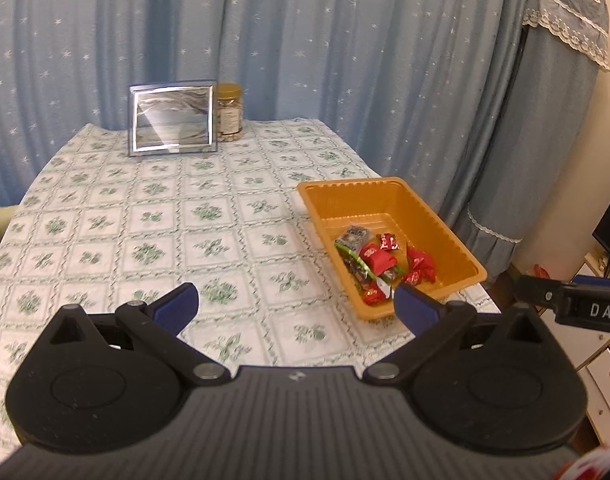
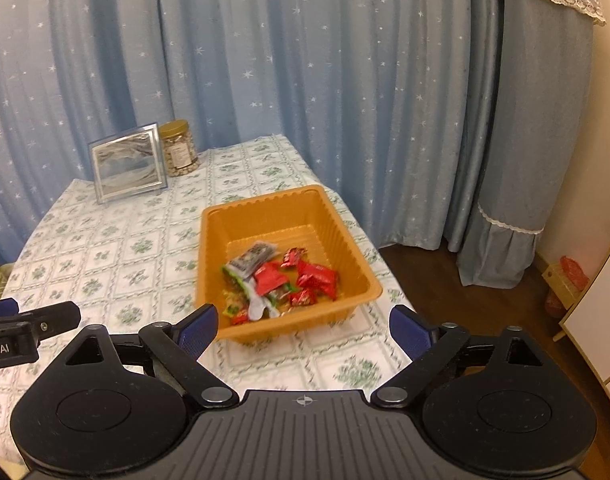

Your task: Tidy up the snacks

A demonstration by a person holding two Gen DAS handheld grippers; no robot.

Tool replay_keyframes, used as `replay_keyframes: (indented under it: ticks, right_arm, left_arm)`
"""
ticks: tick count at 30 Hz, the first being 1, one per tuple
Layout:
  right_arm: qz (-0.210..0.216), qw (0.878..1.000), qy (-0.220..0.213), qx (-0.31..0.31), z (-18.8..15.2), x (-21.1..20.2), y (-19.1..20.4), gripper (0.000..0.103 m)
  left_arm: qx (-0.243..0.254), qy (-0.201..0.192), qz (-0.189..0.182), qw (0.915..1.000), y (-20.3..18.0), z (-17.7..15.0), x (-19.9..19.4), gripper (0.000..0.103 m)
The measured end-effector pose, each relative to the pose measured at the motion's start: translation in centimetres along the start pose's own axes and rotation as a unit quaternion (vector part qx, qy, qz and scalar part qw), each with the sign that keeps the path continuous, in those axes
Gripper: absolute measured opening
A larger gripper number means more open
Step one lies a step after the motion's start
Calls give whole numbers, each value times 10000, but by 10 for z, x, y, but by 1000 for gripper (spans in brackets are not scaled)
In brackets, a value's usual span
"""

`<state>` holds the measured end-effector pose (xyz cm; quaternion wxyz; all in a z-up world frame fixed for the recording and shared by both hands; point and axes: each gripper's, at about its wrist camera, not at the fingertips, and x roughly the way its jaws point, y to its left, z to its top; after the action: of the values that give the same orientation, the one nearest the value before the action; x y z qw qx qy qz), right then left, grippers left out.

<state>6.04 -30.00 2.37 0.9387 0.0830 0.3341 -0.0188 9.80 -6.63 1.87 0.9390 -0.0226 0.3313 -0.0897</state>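
An orange plastic tray [image 1: 457,236] [image 2: 345,240] stands near the table's right edge. Several wrapped snacks [image 1: 379,260] [image 2: 281,276], mostly red with some green and grey, lie in its near half. My left gripper [image 1: 295,304] is open and empty, held above the table to the left of the tray's near end. My right gripper [image 2: 303,328] is open and empty, just in front of the tray's near rim. Each gripper's side shows in the other's view, the right one in the left wrist view [image 1: 577,306] and the left one in the right wrist view [image 2: 21,328].
A framed picture [image 1: 173,120] [image 2: 127,162] and a gold-lidded jar [image 1: 229,114] [image 2: 179,148] stand at the table's far edge. The floral tablecloth [image 1: 165,220] [image 2: 105,256] covers the table. Blue curtains hang behind. Wooden floor and white furniture [image 2: 597,320] lie to the right.
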Motion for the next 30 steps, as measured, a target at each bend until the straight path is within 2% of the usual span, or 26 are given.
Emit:
replay_keyframes:
  ticks: [14,30]
  right_arm:
    - [79,9999,-65,-70,-26,-51,19,92]
    - [121,9998,-60,-124,-42,-71,20,92]
  left_arm:
    - [-200,19,77,9998,7,-26,-54,103]
    - [126,-3,72,9999,-11,-44,-75,103]
